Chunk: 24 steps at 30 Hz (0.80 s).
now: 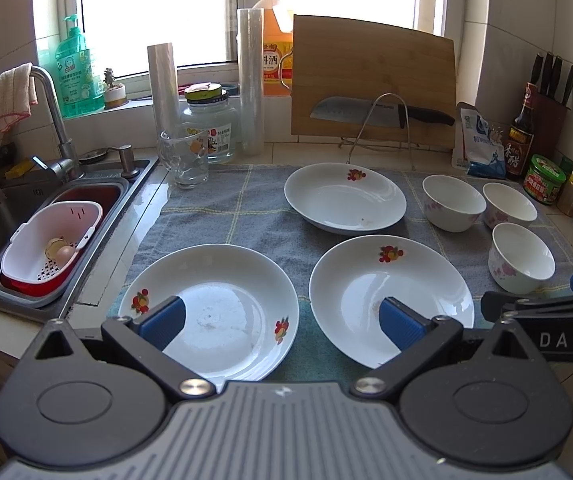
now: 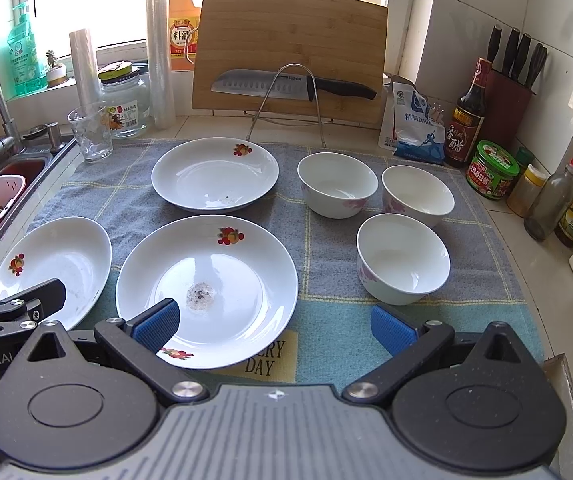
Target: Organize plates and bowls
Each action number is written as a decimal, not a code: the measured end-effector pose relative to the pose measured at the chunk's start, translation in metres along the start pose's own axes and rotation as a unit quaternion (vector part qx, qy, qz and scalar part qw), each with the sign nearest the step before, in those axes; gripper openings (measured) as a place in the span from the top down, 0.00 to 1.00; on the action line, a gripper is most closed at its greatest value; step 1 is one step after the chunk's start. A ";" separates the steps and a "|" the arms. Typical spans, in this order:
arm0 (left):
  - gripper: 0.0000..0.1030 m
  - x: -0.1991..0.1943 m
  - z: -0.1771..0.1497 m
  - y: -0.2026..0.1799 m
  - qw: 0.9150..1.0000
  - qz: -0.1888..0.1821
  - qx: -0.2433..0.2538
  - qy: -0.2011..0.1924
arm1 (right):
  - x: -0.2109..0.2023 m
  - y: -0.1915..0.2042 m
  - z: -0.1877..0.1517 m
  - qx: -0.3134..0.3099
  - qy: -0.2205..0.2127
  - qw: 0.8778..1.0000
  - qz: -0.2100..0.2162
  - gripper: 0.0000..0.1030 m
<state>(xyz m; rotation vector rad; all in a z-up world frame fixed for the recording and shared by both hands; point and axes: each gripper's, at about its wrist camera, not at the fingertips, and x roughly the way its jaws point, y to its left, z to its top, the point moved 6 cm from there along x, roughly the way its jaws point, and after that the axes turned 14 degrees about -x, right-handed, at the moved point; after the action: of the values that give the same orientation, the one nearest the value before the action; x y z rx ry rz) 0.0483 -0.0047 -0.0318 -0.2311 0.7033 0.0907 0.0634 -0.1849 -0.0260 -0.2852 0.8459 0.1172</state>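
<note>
Above the near edge of the worktop, the left tongs [image 1: 282,322] and the right tongs [image 2: 274,326] both hang spread wide and empty, the left over the near-left plate [image 1: 214,308] and the right just beside the near-middle plate [image 2: 210,284]. Beyond them on the grey checked towel [image 2: 326,240] lie a third plate [image 2: 214,174] and three small bowls [image 2: 404,258], all apart. The glazed china looks stiff, slick and breakable, so I'd pinch each piece at its raised rim.

Tiled counter [image 2: 498,216], grey checked cloth [image 2: 214,220] on it, glass [image 2: 90,132] and jar [image 2: 124,110] beside
</note>
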 end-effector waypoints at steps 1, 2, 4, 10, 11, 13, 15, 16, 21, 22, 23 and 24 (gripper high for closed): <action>0.01 0.000 0.000 0.000 1.000 0.000 0.000 0.000 | 0.000 0.000 -0.001 -0.001 -0.001 1.000 0.000 0.00; 0.01 0.000 0.000 0.000 1.000 0.000 0.000 0.000 | 0.000 0.000 -0.001 -0.001 -0.002 1.000 0.000 0.00; 0.01 0.000 0.000 0.000 1.000 -0.001 0.000 0.000 | -0.001 0.000 -0.002 -0.002 -0.003 1.000 0.000 0.00; 0.01 0.000 -0.001 -0.002 1.000 0.001 0.000 0.002 | 0.000 -0.001 -0.002 -0.002 -0.004 1.000 0.001 0.00; 0.01 0.000 -0.001 -0.002 1.000 0.001 0.000 0.001 | 0.000 -0.001 -0.002 -0.003 -0.004 1.000 0.002 0.00; 0.01 0.000 -0.001 -0.003 1.000 0.002 0.000 0.001 | 0.000 -0.002 -0.002 -0.004 -0.005 1.000 0.003 0.00; 0.01 -0.002 -0.002 -0.004 1.000 0.004 0.000 -0.001 | 0.000 -0.003 -0.002 -0.004 -0.006 1.000 0.005 0.00; 0.01 -0.002 -0.002 -0.005 1.000 0.005 0.000 -0.002 | 0.000 -0.003 -0.003 -0.005 -0.008 1.000 0.006 0.00; 0.01 -0.003 -0.003 -0.009 1.000 0.008 0.001 -0.003 | 0.001 -0.007 -0.003 -0.009 -0.011 1.000 0.012 0.00; 0.01 -0.003 -0.004 -0.010 1.000 0.008 0.002 -0.003 | 0.002 -0.008 -0.003 -0.012 -0.011 1.000 0.013 0.00; 0.01 -0.003 -0.004 -0.011 1.000 0.009 0.003 -0.004 | 0.002 -0.009 -0.003 -0.014 -0.013 1.000 0.014 0.00; 0.01 -0.003 -0.005 -0.012 1.000 0.008 0.004 -0.005 | 0.002 -0.010 -0.003 -0.015 -0.015 1.000 0.015 0.00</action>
<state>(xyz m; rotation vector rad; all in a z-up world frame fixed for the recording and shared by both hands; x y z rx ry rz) 0.0449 -0.0176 -0.0312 -0.2160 0.6949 0.1048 0.0648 -0.1949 -0.0273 -0.2985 0.8199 0.1622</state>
